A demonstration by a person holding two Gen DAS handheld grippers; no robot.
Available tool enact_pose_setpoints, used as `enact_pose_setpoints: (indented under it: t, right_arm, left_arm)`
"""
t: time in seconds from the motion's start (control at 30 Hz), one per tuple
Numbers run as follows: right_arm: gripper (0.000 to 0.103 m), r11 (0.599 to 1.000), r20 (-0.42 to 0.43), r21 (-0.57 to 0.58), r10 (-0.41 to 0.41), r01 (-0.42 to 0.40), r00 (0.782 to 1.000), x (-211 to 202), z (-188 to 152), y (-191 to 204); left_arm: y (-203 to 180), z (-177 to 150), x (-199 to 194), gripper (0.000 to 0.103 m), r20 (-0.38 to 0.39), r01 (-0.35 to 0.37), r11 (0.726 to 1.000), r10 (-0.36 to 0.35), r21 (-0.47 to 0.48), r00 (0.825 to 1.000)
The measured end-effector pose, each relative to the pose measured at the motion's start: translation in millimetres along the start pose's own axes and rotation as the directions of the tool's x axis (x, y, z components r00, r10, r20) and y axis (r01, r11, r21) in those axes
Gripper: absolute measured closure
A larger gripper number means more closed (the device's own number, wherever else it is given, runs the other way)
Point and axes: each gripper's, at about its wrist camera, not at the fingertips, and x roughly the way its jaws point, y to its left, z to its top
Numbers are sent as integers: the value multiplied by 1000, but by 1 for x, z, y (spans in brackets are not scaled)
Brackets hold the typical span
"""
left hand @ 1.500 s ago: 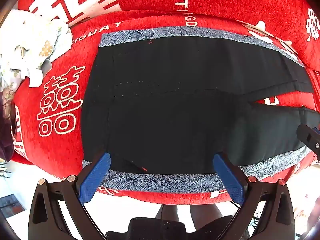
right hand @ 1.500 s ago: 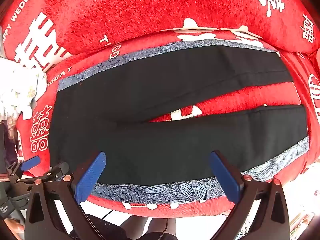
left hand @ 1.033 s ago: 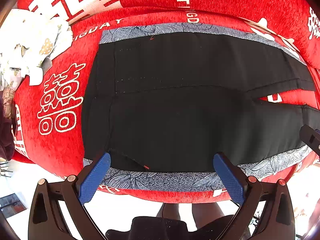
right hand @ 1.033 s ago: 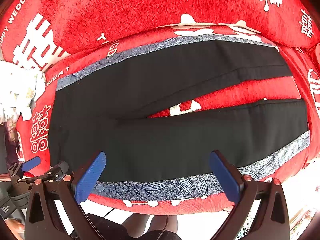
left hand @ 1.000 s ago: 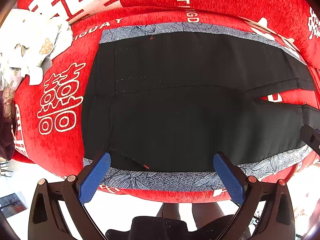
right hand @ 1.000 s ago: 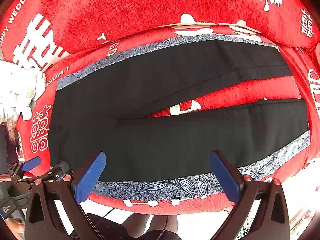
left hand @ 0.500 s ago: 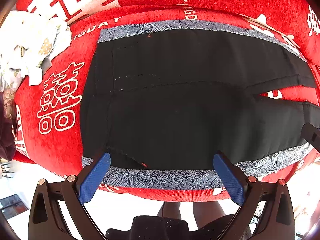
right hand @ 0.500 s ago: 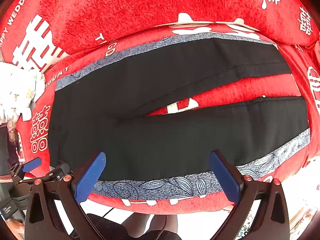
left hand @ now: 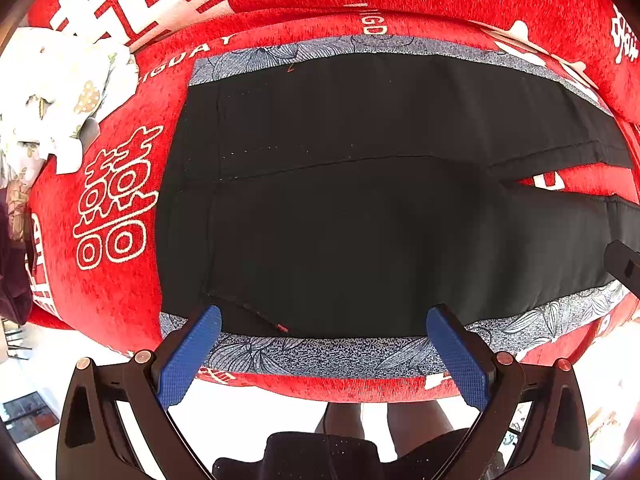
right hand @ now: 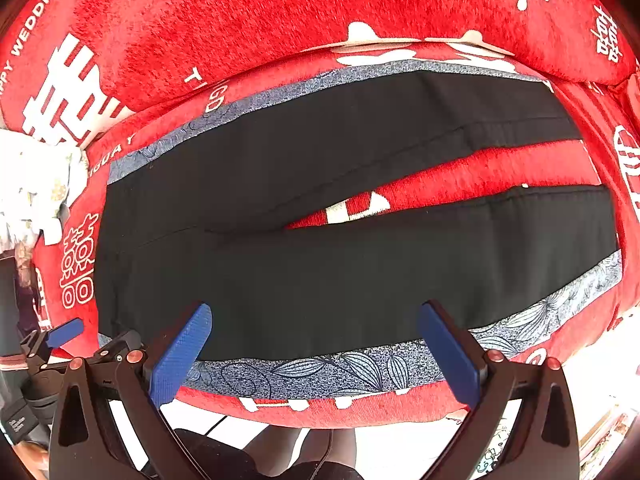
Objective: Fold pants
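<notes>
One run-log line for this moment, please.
step: pre-grasp | pants: flat, legs apart | left gripper: open | right gripper: open | fold: not begun

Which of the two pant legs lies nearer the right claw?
The lower pant leg, running along the near side of the red cushion. The right claw hovers open over its patterned side stripe; the upper leg lies beyond the red gap.

Ahead of the right gripper (right hand: 316, 344), whose blue fingers (right hand: 182, 354) are spread wide and empty, black pants (right hand: 320, 248) lie flat on a red cover (right hand: 240, 20) (legs parted toward the right). The left gripper (right hand: 64, 332) shows far left.
</notes>
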Motion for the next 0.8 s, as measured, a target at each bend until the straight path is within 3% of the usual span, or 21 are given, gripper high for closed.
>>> enact_pose_setpoints:
  t: [0.27,0.8]
  right_arm:
    - [0,999,16,-8,-47,47,999,3,-2,-1]
    - [0,999,10,8,-33,33,999,9,-7,-3]
  left_arm:
    - [1,-3,4,0,-23,25,1000,-25,-1,999]
    - [3,-7,10,0,-15,21,1000,-21,-1,1000]
